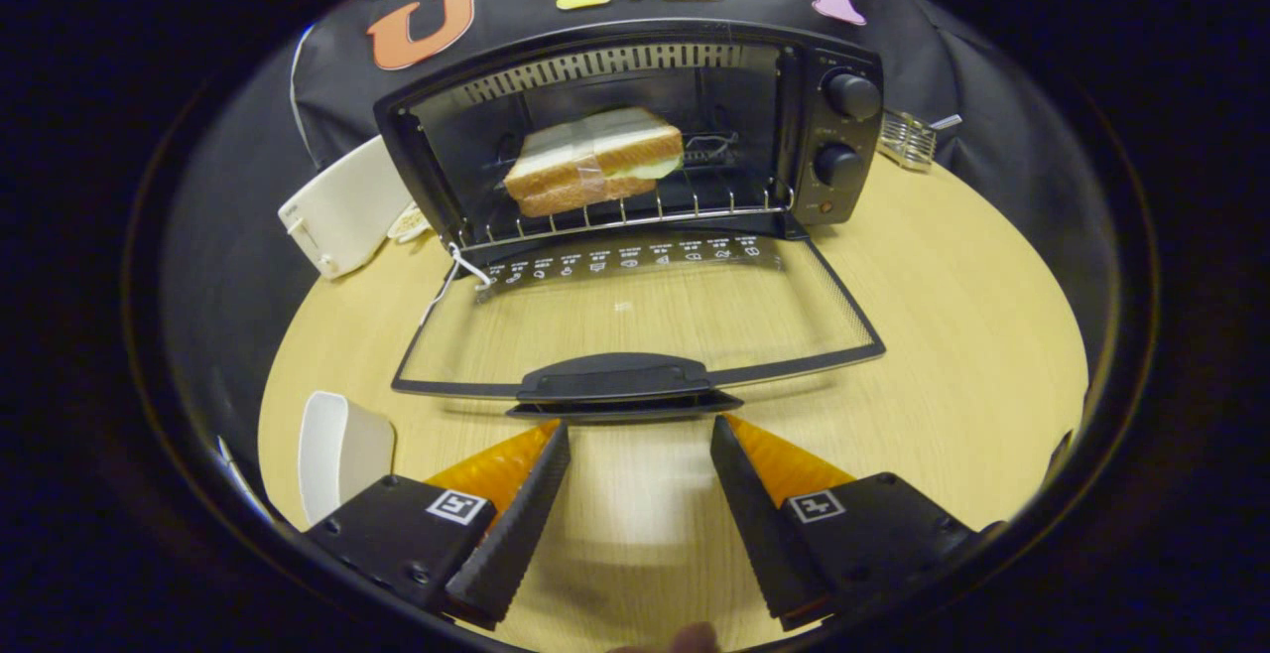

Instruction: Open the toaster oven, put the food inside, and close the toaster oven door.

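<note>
I see the gripper [640, 423] with fingers spread apart, holding nothing, tips just short of the moulded handle [623, 378] on the glass door [635, 321], which lies folded flat over the pale wood-grain round table [952, 335]. The black metal toaster oven [635, 137] stands open; a wrapped sandwich [593, 174] of sliced bread sits on its wire rack [635, 211]. A white plastic toaster [342, 206] stands beside the oven.

A black metal toaster oven [635, 137] stands on the table, its glass door [635, 321] folded down flat — handle [623, 380] nearest the fingers. A wrapped sandwich of toasted white bread [593, 173] lies on the wire rack [635, 214] inside (slightly askew).
</note>
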`<state>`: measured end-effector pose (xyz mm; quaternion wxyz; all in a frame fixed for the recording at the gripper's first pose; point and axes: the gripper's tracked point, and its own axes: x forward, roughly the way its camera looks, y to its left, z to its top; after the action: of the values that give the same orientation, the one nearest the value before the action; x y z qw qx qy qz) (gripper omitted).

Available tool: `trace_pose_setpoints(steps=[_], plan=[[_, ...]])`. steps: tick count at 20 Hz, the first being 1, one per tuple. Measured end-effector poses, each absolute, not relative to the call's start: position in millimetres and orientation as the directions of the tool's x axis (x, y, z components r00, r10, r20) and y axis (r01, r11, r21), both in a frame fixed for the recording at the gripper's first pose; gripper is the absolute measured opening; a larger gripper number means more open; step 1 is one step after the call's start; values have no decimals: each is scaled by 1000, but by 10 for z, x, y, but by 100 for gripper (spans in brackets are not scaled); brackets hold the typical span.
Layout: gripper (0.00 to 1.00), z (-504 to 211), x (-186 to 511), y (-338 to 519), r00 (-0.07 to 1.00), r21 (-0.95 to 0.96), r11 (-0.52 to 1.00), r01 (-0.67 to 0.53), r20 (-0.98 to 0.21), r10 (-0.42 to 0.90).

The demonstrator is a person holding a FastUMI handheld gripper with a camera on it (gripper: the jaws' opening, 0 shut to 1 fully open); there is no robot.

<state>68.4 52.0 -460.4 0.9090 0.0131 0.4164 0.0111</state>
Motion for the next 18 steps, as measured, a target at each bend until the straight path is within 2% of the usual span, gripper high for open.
trace_pose_setpoints(steps=[6,18], plan=[[95,-4291,669,556,662,113,993,31,-747,65],[95,-3557,1004,646,763,44,999,-16,-645,41]])
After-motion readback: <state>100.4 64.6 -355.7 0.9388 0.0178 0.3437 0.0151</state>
